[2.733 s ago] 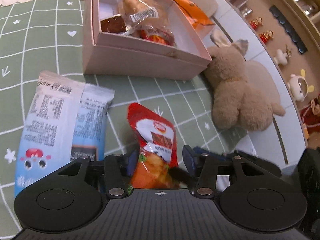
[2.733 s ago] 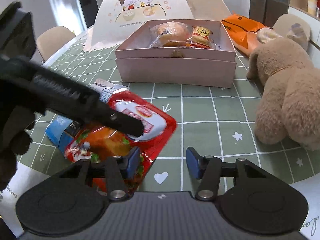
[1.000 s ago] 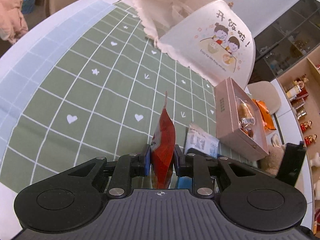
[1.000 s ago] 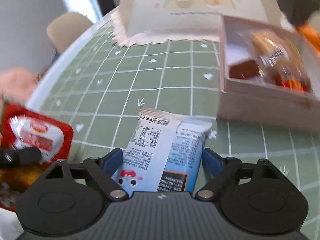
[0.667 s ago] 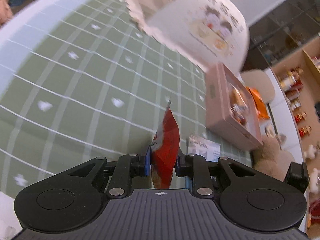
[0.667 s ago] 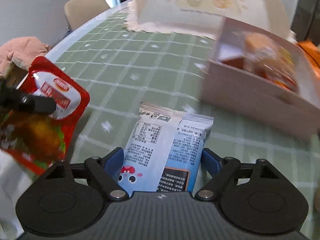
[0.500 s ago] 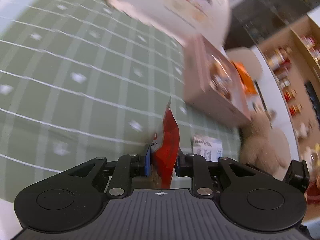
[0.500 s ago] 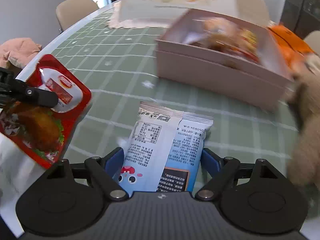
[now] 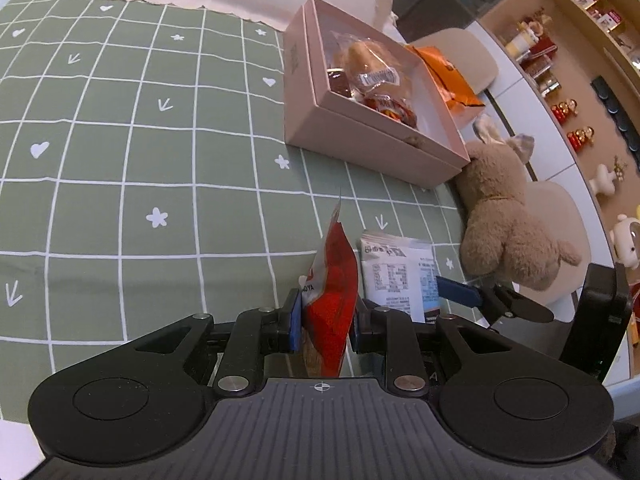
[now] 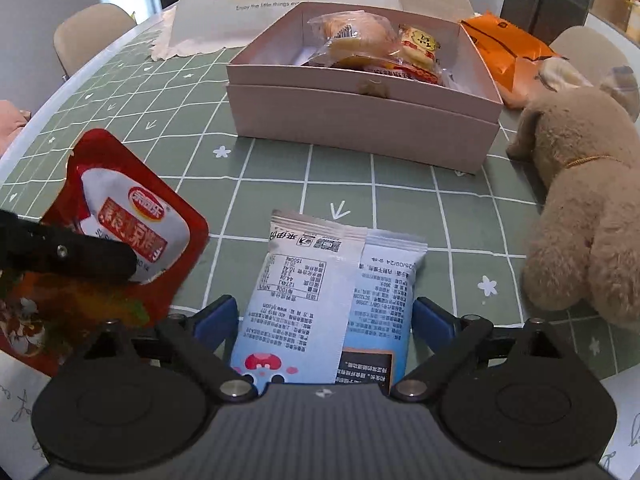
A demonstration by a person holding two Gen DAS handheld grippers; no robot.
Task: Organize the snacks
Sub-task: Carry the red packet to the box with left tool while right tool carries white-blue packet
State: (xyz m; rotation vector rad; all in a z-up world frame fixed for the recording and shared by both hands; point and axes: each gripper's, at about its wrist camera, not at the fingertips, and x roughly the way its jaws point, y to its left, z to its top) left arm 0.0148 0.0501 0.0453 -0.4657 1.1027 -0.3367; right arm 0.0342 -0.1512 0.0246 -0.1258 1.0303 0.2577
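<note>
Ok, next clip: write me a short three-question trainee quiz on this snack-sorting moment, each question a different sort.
1. True or false: the left tongs are clamped on the red pouch.
2. Multiple choice: where does the blue-and-white packet lie? A) inside the pink box; B) on the green tablecloth, between the fingers of the right tongs; C) on top of the plush toy.
3. Fill in: the orange bag lies ____ the pink box.

Key: 1 true. 2 B; the fingers stand either side of the packet, opening, not pressing it. 3 behind, off its far right corner in the right wrist view.
</note>
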